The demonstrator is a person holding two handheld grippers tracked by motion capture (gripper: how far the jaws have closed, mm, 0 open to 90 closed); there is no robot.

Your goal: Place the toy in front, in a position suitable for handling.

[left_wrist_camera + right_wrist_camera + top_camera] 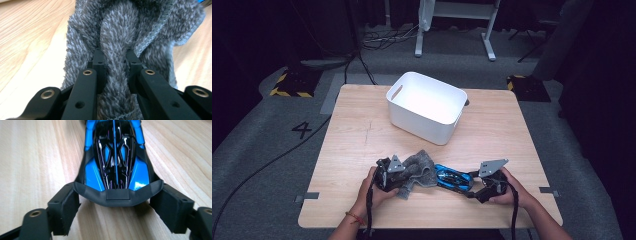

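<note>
On the wooden surface, near its front edge, a grey cloth lies bunched; the left hand-held gripper pinches a fold of it. Touching the cloth's right side, a blue toy car sits between the right hand-held gripper's spread jaws, at its rear bumper.

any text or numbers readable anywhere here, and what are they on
"4": a dark numeral on the grey floor, left of the table.
No readable writing on the white bin, the grey towel or the blue and black toy car; its thin lines are pattern, not letters.
</note>
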